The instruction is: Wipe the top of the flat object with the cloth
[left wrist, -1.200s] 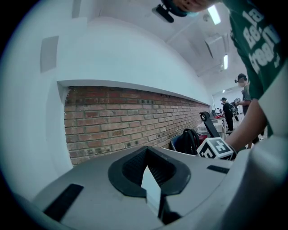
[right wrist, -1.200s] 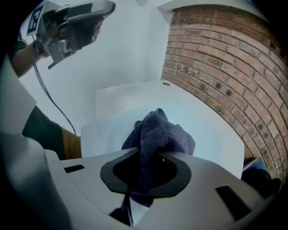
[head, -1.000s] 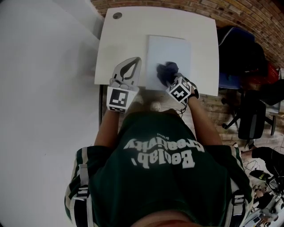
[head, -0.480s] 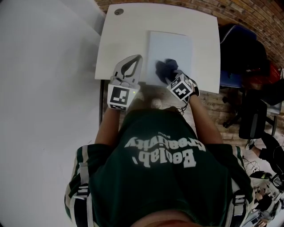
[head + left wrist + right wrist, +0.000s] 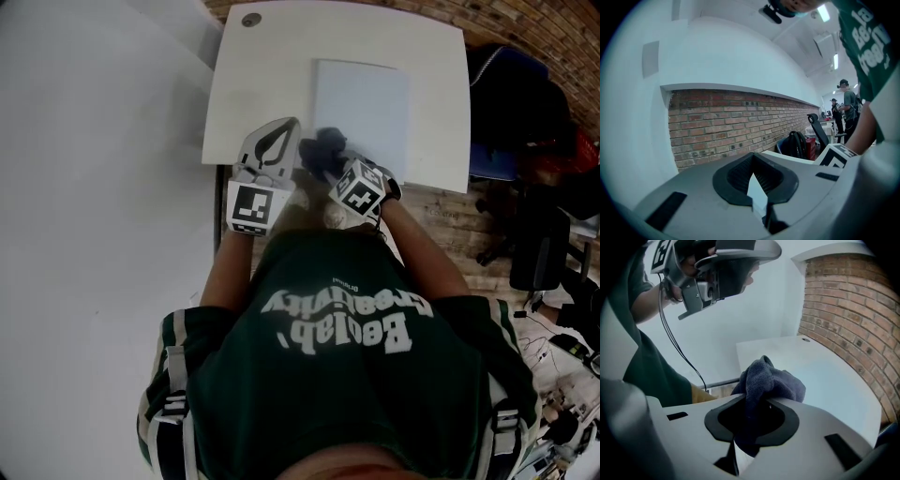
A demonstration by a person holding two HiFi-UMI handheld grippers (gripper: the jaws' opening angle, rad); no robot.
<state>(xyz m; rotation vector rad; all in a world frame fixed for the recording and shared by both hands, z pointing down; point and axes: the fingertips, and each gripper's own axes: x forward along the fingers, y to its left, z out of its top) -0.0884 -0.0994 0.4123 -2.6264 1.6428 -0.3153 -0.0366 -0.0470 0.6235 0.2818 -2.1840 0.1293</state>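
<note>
A pale blue-grey flat object [image 5: 364,103] lies on the white table [image 5: 262,75], toward its right side. A bunched dark blue cloth [image 5: 322,150] sits just off the flat object's near left corner. My right gripper [image 5: 332,163] is shut on this cloth [image 5: 766,380], which bulges out past the jaws. The left gripper [image 5: 279,129] rests on the table just left of the cloth, jaws together and empty. From the left gripper view [image 5: 757,187] only a brick wall and the room beyond show. In the right gripper view the left gripper [image 5: 724,263] hangs overhead.
A round cable hole [image 5: 249,20] is at the table's far left corner. Dark bags [image 5: 511,94] and an office chair [image 5: 539,253] stand to the right of the table. A white wall runs along the left. The table's near edge is right by the person's body.
The right gripper has dragged the cloth left and toward me, from the flat object's near part to just off its near left corner. The left gripper has stayed put.
</note>
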